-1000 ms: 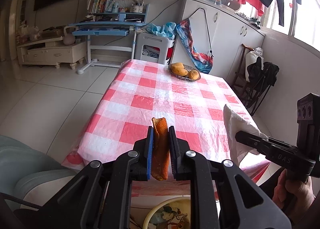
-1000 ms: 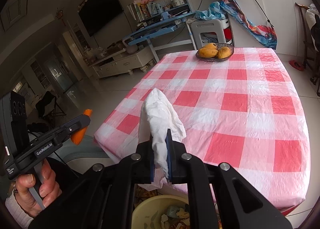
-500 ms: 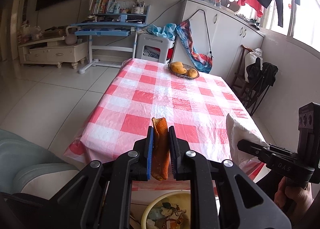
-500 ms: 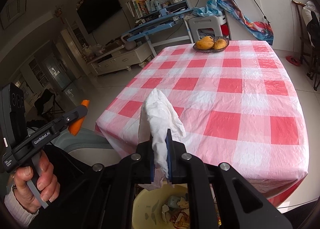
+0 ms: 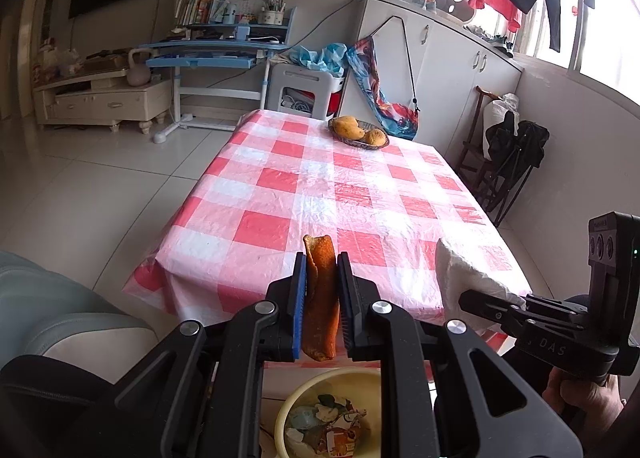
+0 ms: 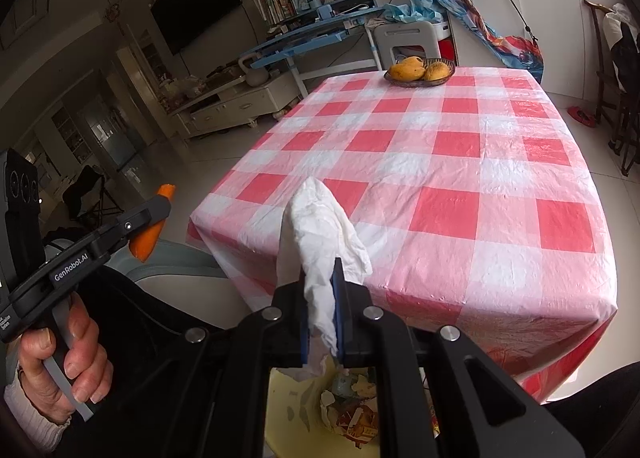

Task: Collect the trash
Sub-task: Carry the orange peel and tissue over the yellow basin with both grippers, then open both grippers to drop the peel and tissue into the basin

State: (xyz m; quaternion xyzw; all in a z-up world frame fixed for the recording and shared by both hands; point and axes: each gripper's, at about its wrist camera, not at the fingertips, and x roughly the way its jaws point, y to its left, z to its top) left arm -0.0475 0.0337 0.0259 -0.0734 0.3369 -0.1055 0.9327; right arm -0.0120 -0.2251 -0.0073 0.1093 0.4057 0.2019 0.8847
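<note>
My left gripper is shut on an orange peel and holds it upright in front of the table's near edge. My right gripper is shut on a crumpled white tissue. A pale yellow trash bin with scraps inside stands on the floor below both grippers; it also shows in the right wrist view. The right gripper with the tissue shows at the right of the left wrist view. The left gripper with the peel shows at the left of the right wrist view.
The table has a red-and-white checked cloth. A dish of yellow fruit sits at its far end. A grey seat is at the left. A folding chair stands at the table's right.
Both grippers have drawn back from the table and sit lower. More of the trash bin shows below them. Both still hold their items.
</note>
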